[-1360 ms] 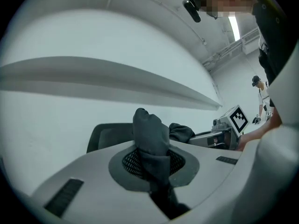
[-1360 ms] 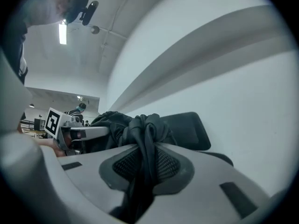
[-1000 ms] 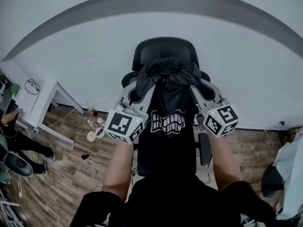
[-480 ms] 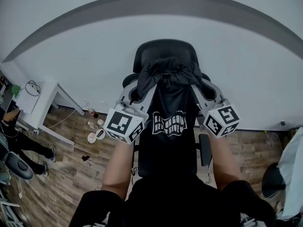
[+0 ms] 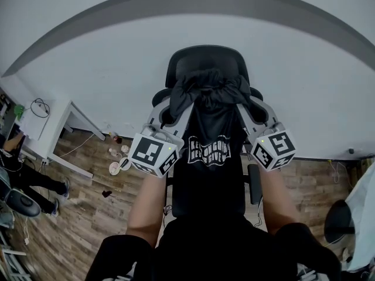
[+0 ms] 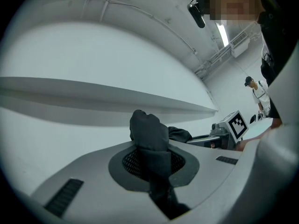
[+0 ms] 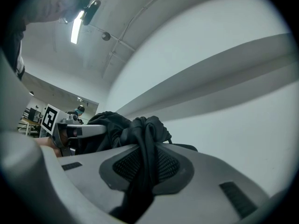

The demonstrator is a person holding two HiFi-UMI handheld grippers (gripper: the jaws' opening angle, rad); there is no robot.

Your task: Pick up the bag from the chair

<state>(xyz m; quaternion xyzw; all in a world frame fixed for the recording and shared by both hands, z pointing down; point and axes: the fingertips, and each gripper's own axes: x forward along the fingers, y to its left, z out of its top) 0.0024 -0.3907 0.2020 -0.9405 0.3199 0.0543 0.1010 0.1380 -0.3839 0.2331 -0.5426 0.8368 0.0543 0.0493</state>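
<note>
A black fabric bag [image 5: 209,151] with white print hangs between my two grippers, in front of the black office chair [image 5: 205,60]. Its bunched top edge [image 5: 208,89] stretches from one gripper to the other. My left gripper [image 5: 166,111] is shut on the bag's left top corner, and dark cloth [image 6: 148,136] sticks out between its jaws. My right gripper [image 5: 252,111] is shut on the right top corner, where bunched cloth [image 7: 142,134] bulges out of its jaws. The bag covers the chair's seat and most of its backrest.
A white wall stands right behind the chair. A white desk [image 5: 55,119] is at the left, with small cups and bits [image 5: 117,160] on the wooden floor beside it. A seated person [image 5: 23,174] is at the far left edge. Another dark chair [image 5: 337,221] stands at the lower right.
</note>
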